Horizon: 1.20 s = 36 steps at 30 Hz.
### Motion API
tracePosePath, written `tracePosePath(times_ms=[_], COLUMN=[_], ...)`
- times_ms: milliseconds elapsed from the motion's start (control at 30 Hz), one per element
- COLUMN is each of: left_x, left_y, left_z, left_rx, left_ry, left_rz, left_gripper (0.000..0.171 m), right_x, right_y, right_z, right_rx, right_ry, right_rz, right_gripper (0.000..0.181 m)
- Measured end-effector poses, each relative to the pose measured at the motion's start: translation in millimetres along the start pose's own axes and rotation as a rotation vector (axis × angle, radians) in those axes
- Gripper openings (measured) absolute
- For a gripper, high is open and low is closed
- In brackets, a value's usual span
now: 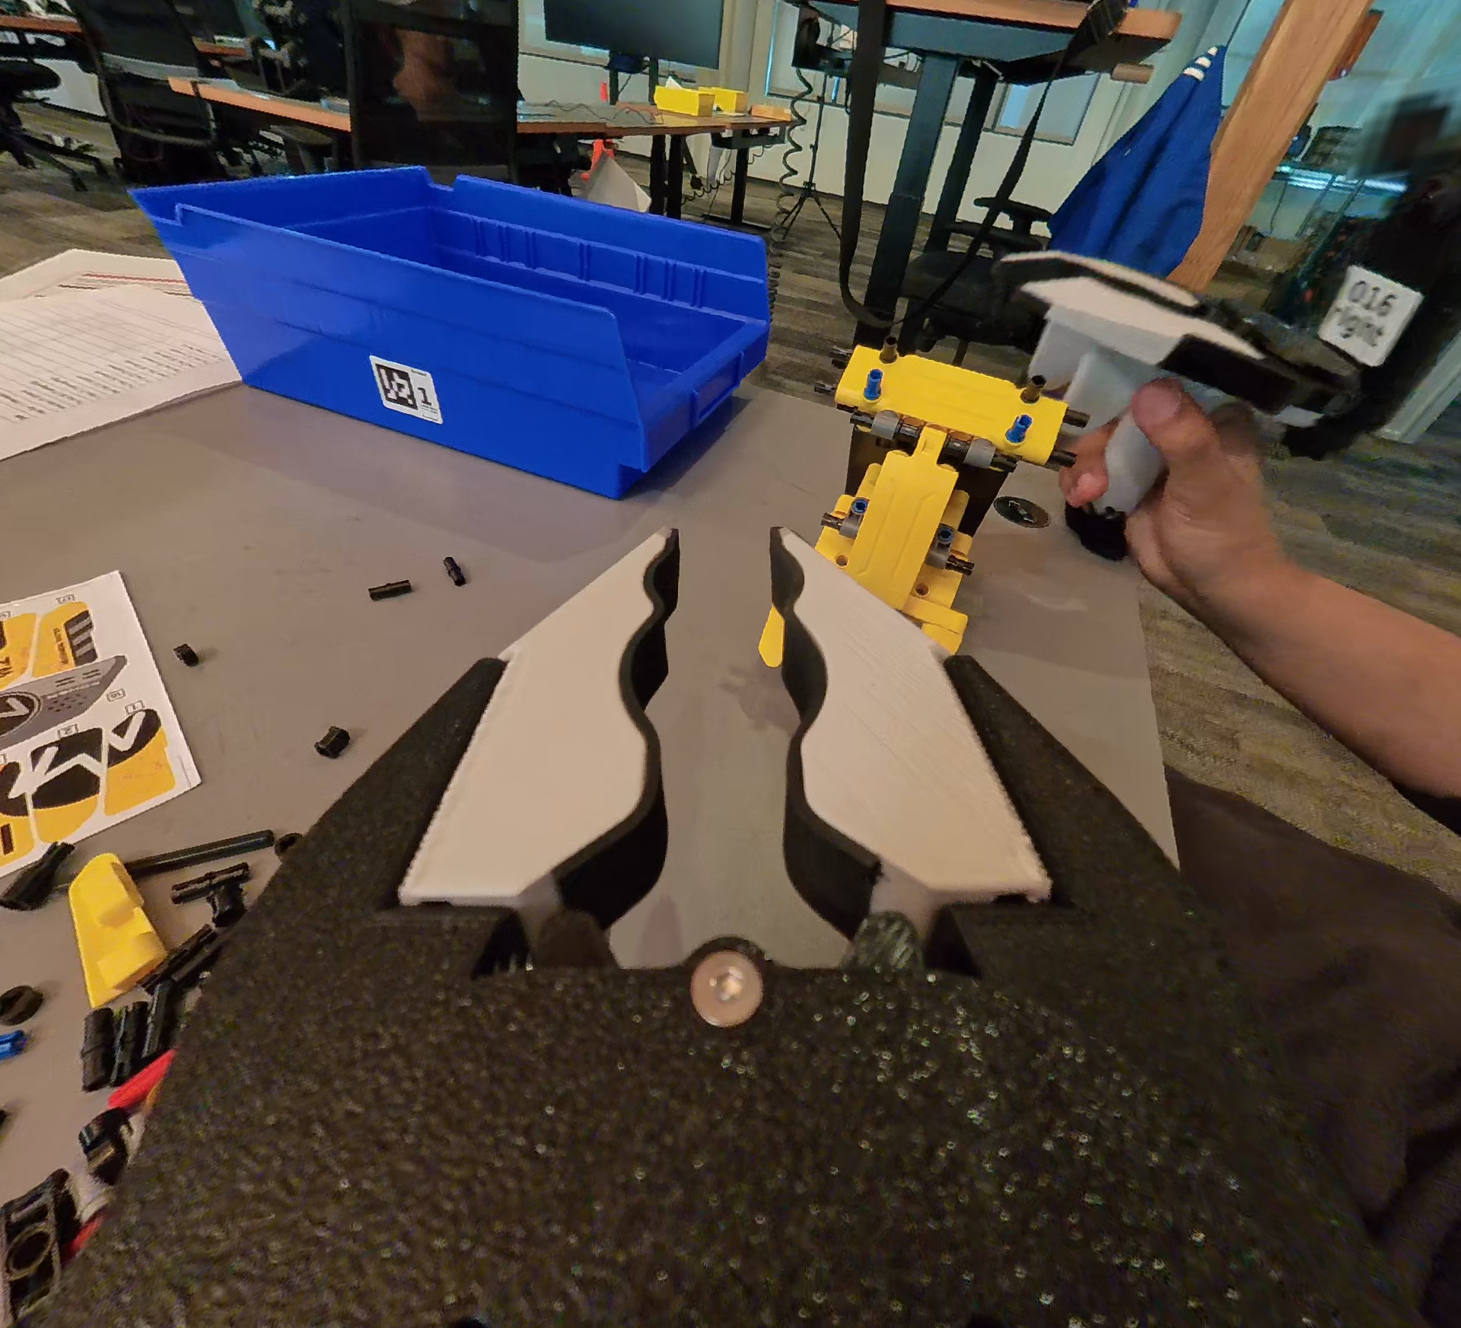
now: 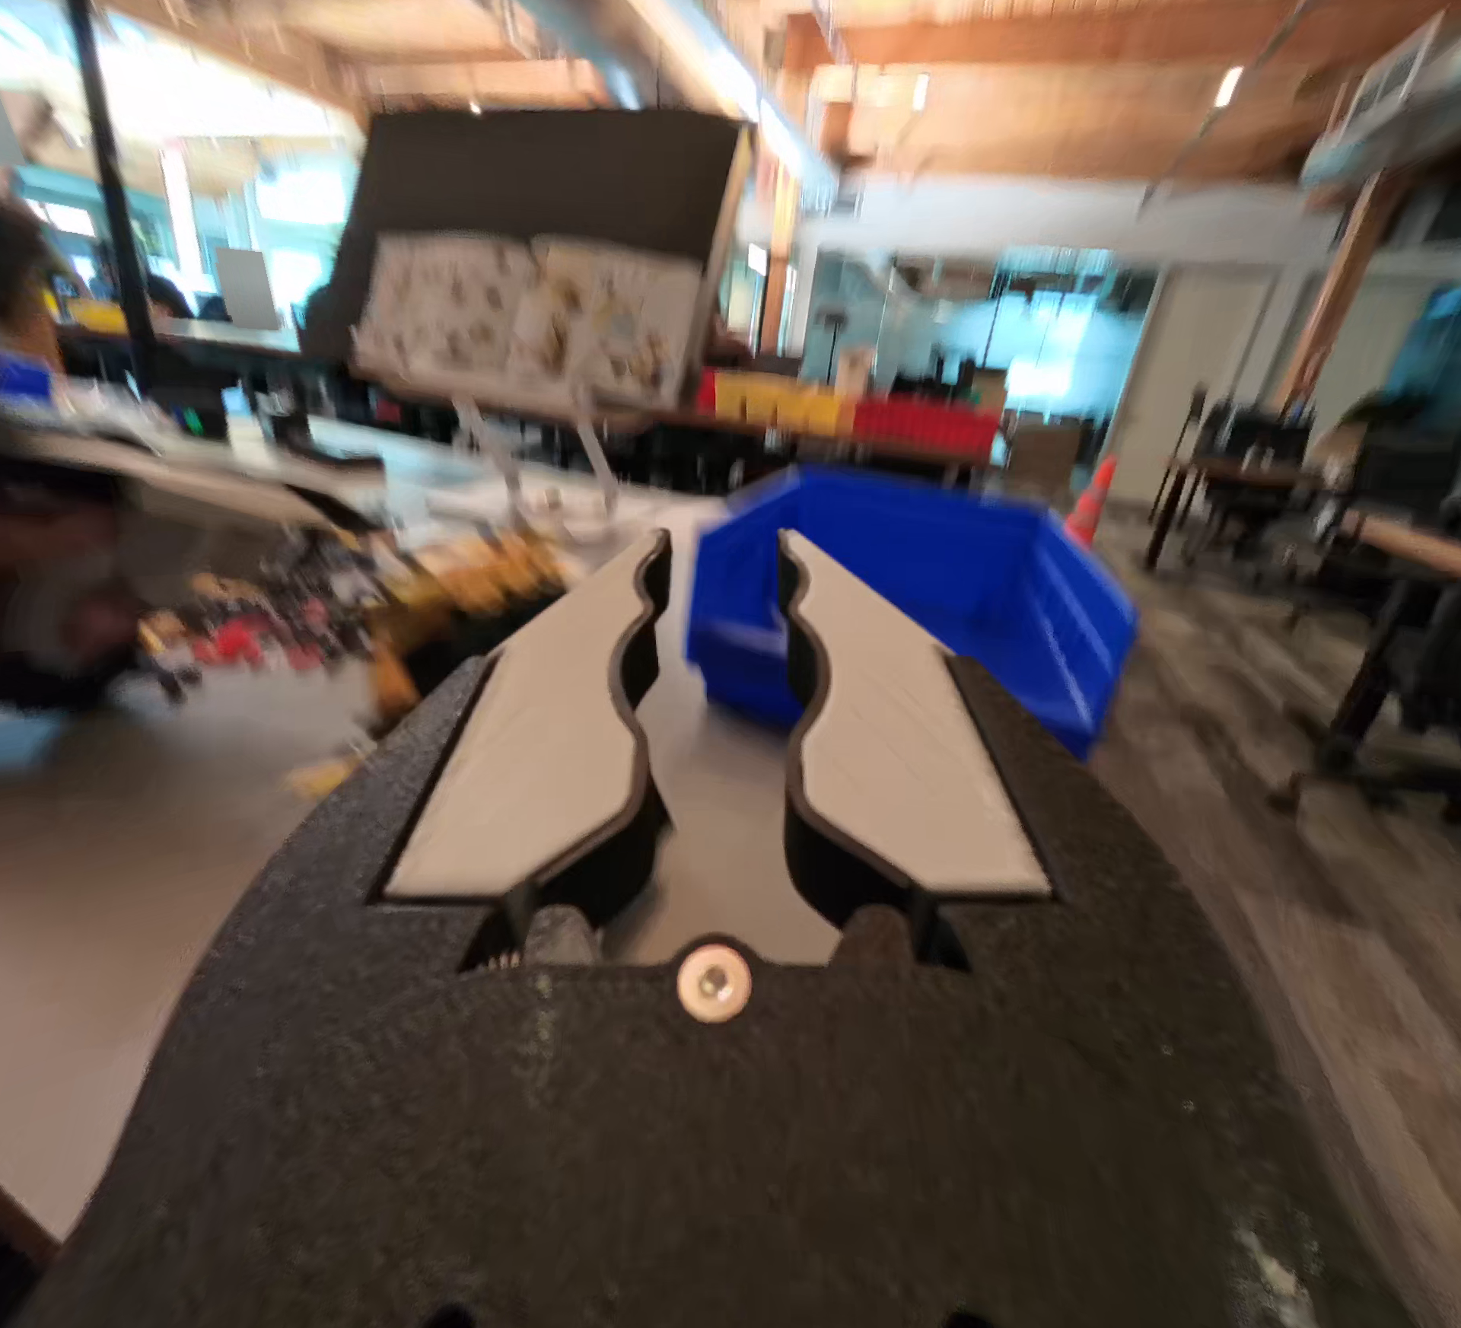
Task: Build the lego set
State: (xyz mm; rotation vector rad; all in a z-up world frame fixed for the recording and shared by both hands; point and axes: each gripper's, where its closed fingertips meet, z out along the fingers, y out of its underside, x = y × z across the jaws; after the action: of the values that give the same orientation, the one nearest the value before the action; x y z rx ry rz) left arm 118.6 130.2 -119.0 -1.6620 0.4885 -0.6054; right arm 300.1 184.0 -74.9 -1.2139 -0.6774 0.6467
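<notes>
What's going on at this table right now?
A person holds a two-finger gripper in each hand over a grey table. The left gripper is open and empty, closest to a yellow brick-built assembly standing upright. The right gripper, also open and empty, is lifted in the air near that assembly. An empty blue plastic bin sits behind; small black connector pieces lie loose.

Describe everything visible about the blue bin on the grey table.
The blue bin is a glossy, moulded plastic storage tray with ribbed inner walls, a stepped rim and a low cut-down front. It stands upright on the grey table and looks empty. A white square sticker with a black pattern sits on its side. Nothing touches it; both grippers are apart from it.
</notes>
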Motion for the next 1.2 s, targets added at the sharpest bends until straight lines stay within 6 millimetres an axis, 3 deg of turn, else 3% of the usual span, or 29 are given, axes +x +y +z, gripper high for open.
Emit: tracePosePath(times_ms=[67, 167, 233, 300, 400, 467, 600, 700, 767, 833, 867, 967, 1067, 1200], left_x=[-2.7, -10.4, -19.5, -31.5, -49.6, -59.2, -98.1, -159.3, -216.9, -266.0, -279.4, -300.1, -328.7, -334.4], left_y=[-0.7, -5.7, -10.3, -15.5, -24.5, -40.9, -93.7, -134.4, -148.6, -152.4, -154.2, -150.6, -144.7, -151.8], left_z=[-1.6, -6.8, -12.9, -22.2, -40.5, -59.2, -98.2, -103.0, -96.2, -82.5, -71.5, -45.9, -46.7, -38.3], left_rx=[0.005, 0.038, 0.072, 0.113, 0.138, 0.110, 0.094, 0.085, 0.031, -0.026, -0.032, -0.025, -0.028, 0.016], left_ry=[-0.013, -0.045, -0.084, -0.132, -0.202, -0.246, -0.320, -0.366, -0.459, -0.543, -0.544, -0.557, -0.783, -0.917], left_rz=[-0.002, -0.023, -0.050, -0.086, -0.140, -0.122, -0.050, -0.029, -0.006, -0.051, -0.077, -0.045, 0.077, 0.223], left_gripper=[0.022, 0.022, 0.022, 0.022, 0.022, 0.022, 0.022, 0.022, 0.023, 0.026, 0.027, 0.035, 0.066, 0.067], right_x=[-30.8, -110.1, -164.5, -203.4, -227.8, -228.0, -188.2, -146.4, -122.7, -110.7, -107.4, -111.5, -106.7, -91.5], right_y=[-38.1, -91.6, -111.0, -109.5, -87.5, -83.2, -77.1, -45.9, -24.7, -19.6, -18.0, 3.1, 30.8, 44.1], right_z=[-0.3, 11.3, 24.9, 50.5, 109.3, 151.3, 255.4, 332.6, 363.4, 376.8, 380.5, 393.9, 397.7, 400.5], right_rx=[0.072, 0.146, 0.254, 0.307, 0.233, 0.207, 0.200, 0.120, 0.063, 0.094, 0.119, 0.090, 0.009, -0.016], right_ry=[-0.005, -0.035, -0.062, -0.077, -0.064, -0.072, -0.012, 0.122, 0.209, 0.233, 0.237, 0.198, 0.200, 0.196], right_rz=[-0.060, -0.233, -0.189, -0.104, -0.078, 0.001, 0.329, 0.349, 0.379, 0.448, 0.471, 0.390, 0.343, 0.459], right_gripper=[0.027, 0.025, 0.019, 0.018, 0.021, 0.027, 0.029, 0.045, 0.053, 0.054, 0.054, 0.054, 0.054, 0.055])
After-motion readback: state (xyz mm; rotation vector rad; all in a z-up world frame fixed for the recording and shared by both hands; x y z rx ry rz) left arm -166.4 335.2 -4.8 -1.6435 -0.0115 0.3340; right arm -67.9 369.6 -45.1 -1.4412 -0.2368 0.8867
